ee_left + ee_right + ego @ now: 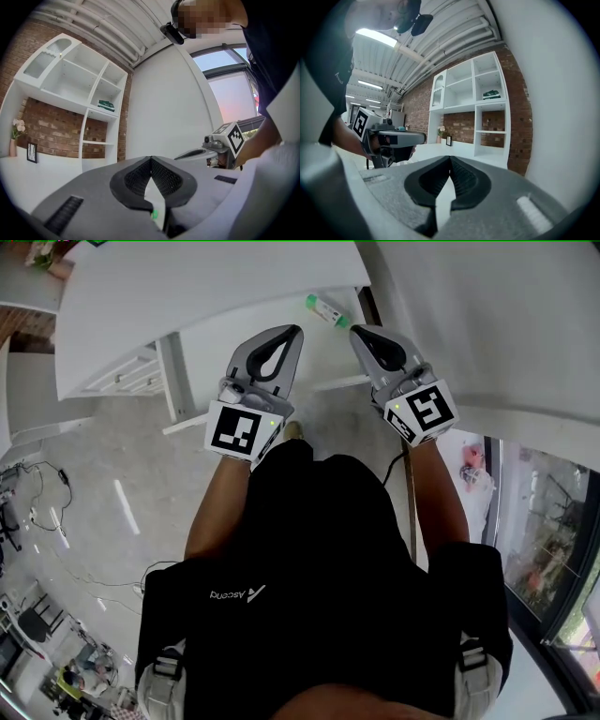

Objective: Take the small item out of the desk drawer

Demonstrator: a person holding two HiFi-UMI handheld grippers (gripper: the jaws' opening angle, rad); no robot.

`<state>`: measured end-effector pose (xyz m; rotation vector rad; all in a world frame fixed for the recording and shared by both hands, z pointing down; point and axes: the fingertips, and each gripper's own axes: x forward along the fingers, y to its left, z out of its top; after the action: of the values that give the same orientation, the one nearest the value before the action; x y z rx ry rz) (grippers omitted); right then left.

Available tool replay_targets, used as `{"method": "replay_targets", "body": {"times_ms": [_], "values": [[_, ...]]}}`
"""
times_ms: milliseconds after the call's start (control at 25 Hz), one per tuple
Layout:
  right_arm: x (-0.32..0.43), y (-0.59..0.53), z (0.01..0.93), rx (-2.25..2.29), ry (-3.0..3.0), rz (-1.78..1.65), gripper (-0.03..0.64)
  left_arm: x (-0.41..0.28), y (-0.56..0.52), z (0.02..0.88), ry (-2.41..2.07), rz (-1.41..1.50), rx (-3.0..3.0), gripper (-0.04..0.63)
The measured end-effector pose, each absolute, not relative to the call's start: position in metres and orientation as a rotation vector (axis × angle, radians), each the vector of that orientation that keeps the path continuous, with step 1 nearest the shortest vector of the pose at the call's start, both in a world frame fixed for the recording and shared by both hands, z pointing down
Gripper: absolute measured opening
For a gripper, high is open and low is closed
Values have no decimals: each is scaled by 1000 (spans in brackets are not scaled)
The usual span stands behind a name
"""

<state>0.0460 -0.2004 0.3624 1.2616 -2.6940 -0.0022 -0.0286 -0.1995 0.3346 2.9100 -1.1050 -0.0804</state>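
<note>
In the head view a small white tube with a green cap (325, 309) lies on the white desk (187, 296), near its front edge. Both grippers are held up in front of the person's chest, short of the desk edge, and point toward it. My left gripper (292, 332) is shut with nothing between its jaws; its tips meet (151, 159) in its own view. The right gripper (357, 332) is shut and empty too, tips together (450, 158), just below the tube. White drawer fronts (127, 379) show under the desk at left.
A desk leg (173, 381) stands on the grey floor left of my left gripper. A white wall (487, 324) runs along the right. White shelving (478, 108) on a brick wall shows in both gripper views. Cables (47, 512) lie on the floor at left.
</note>
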Motion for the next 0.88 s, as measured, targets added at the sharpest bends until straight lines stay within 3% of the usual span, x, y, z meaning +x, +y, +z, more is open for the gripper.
{"method": "replay_targets", "body": {"times_ms": [440,880], "values": [[44,-268,443,1126,-2504,77,5,-35,-254,377,-1123,-36,2852,-2],[54,-309,537,957,-2289,217,94,-31,-281,396,-1213,-11,2774,-2]]}}
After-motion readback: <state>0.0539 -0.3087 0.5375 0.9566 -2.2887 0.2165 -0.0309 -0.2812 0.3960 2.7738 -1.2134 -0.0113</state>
